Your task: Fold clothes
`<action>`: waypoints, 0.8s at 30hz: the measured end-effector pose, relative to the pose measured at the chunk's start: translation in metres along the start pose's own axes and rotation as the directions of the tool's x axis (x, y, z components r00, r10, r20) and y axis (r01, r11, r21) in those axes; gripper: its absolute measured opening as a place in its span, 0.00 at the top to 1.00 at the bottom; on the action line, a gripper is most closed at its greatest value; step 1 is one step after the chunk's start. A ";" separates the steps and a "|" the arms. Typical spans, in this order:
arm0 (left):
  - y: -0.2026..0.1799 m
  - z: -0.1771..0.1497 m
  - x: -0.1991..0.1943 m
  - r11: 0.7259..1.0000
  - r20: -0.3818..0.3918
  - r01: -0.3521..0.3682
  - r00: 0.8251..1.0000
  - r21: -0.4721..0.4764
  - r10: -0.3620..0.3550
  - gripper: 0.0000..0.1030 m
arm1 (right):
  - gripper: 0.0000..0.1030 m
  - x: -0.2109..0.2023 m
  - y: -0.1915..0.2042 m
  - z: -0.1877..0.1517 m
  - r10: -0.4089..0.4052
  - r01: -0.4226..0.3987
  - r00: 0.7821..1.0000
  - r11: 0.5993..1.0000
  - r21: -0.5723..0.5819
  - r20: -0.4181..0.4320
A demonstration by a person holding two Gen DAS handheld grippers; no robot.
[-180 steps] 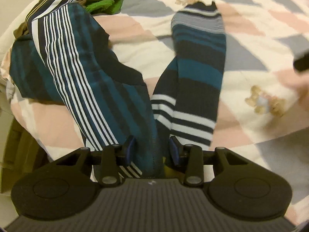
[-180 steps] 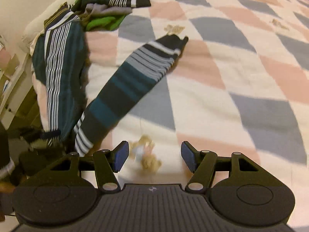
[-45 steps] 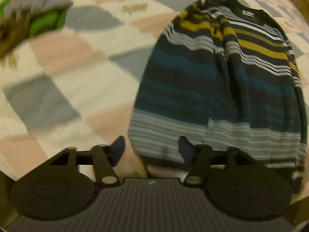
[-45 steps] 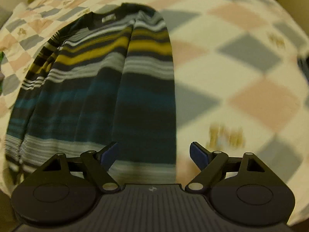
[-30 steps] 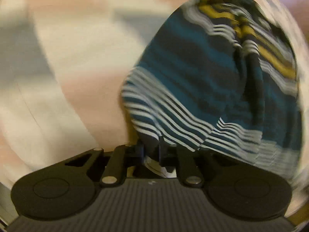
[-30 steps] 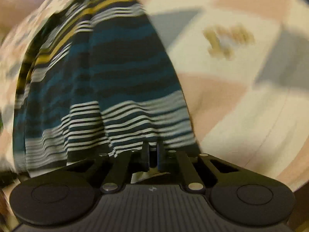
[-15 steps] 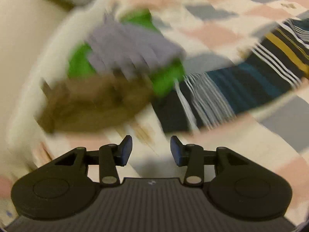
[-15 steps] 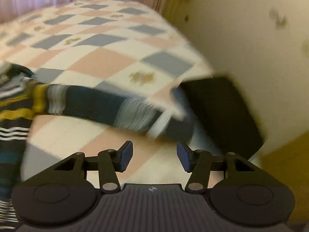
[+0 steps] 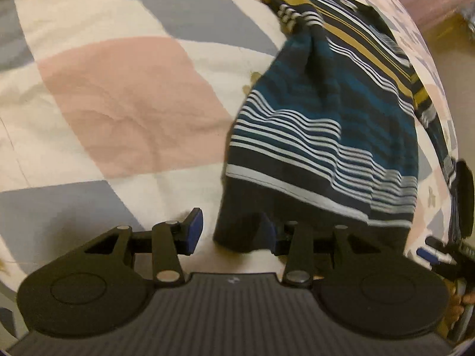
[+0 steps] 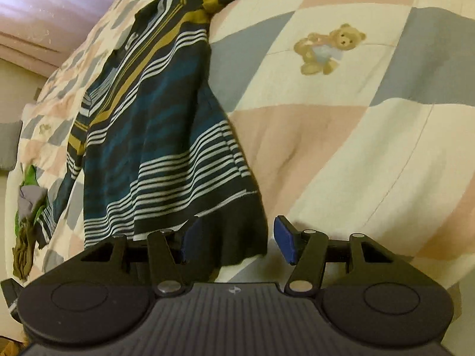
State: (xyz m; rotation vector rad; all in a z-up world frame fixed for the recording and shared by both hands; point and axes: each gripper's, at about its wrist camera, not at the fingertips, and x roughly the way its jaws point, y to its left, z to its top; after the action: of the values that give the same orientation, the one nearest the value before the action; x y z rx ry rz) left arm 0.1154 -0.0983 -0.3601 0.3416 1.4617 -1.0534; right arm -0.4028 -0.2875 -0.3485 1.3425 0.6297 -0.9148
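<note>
Both hem corners let go on the quilt.

Left gripper [image 9: 230,235] and right gripper [image 10: 234,241] now open, no longer pinching the sweater [image 9: 320,136]; it lies spread on the quilt [image 9: 130,95], ready for folding.

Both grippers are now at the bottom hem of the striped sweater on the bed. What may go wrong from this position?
1. The left gripper is open with only the hem corner of the striped sweater between its fingers, so it may pinch too little and slip.
2. The right gripper is close to the quilt and could catch it too.
3. The body is wrinkled, so a fold may trap creases.
</note>
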 end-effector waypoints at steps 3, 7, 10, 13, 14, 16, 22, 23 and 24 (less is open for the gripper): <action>0.008 0.003 0.012 0.997 -0.004 0.049 0.999 -0.064 -0.049 0.52 | 0.45 0.014 -0.002 -0.003 0.002 -0.003 1.000 1.000 -0.015 -0.022; -0.003 0.000 0.035 0.998 -0.015 0.036 0.999 -0.047 -0.037 0.47 | 0.47 0.042 -0.007 -0.009 -0.037 0.037 0.998 0.999 -0.003 -0.050; -0.013 0.001 0.034 1.000 -0.032 0.026 0.999 -0.009 -0.026 0.93 | 0.92 0.053 -0.001 -0.009 0.010 -0.006 0.997 0.998 0.056 -0.071; -0.027 0.001 -0.001 0.996 0.002 0.014 1.000 0.083 -0.014 0.93 | 0.93 0.032 0.021 -0.004 0.018 -0.020 0.996 0.999 -0.028 -0.088; -0.027 -0.001 -0.020 0.995 0.027 0.018 0.999 0.098 -0.021 0.93 | 0.94 0.013 0.024 0.000 0.033 -0.036 0.996 0.999 -0.037 -0.081; -0.027 -0.005 -0.057 0.992 0.069 0.031 0.997 0.121 -0.039 0.93 | 0.94 -0.028 0.021 0.009 0.032 -0.035 0.998 0.998 -0.047 -0.058; -0.034 -0.024 -0.093 0.985 0.107 0.030 0.993 0.168 -0.049 0.92 | 0.94 -0.088 0.000 0.011 0.029 -0.029 0.998 1.000 -0.004 -0.049; -0.031 -0.028 -0.081 0.988 0.095 0.013 0.995 0.154 -0.028 0.92 | 0.94 -0.082 -0.002 0.010 0.014 -0.014 0.998 1.000 0.001 -0.053; -0.026 -0.032 -0.062 0.990 0.071 -0.016 0.997 0.140 0.006 0.92 | 0.94 -0.073 -0.010 0.008 -0.007 0.007 0.998 1.000 0.014 -0.064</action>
State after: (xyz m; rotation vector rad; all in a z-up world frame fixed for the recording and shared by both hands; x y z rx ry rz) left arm 0.0889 -0.0650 -0.2985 0.4085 1.3249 -1.1514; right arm -0.4502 -0.2810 -0.2918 1.3870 0.6785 -0.8860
